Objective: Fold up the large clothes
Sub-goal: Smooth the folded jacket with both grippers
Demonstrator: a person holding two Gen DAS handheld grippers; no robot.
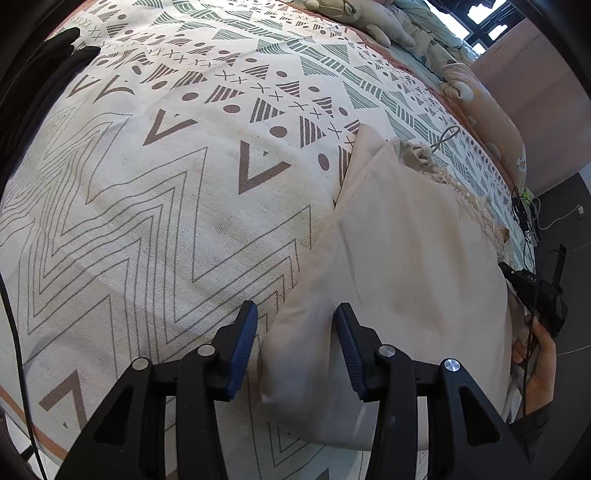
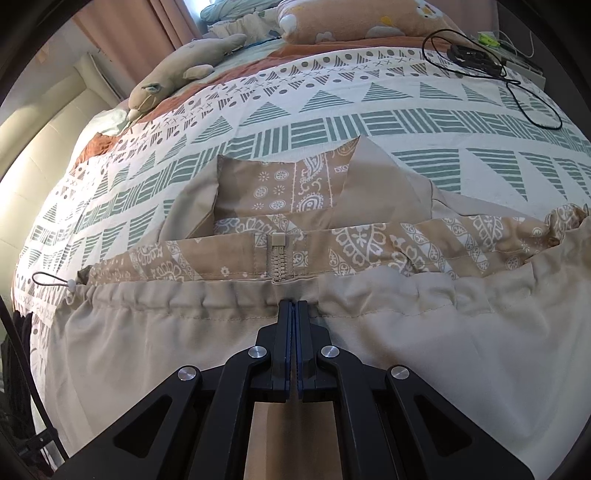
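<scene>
A large beige garment point(image 1: 406, 258) with a paisley lining point(image 2: 280, 192) and a zipper point(image 2: 281, 258) lies on the patterned bedspread point(image 1: 166, 184). My left gripper point(image 1: 295, 325) is open, and the garment's folded left edge sits between its blue pads point(image 1: 242, 343) without being pressed. My right gripper point(image 2: 293, 306) is shut, its tips pinching the gathered drawstring hem point(image 2: 184, 299) just below the zipper. In the left wrist view the right gripper point(image 1: 535, 291) shows at the garment's far right side, held by a hand point(image 1: 539, 362).
Plush toys point(image 2: 177, 74) and a peach pillow point(image 2: 369, 22) line the head of the bed. Black cables and a device point(image 2: 480, 55) lie at the bed's far right corner. A dark cloth point(image 1: 55, 55) lies at the far left edge. A drawstring loop point(image 2: 51, 278) sticks out at the hem's left end.
</scene>
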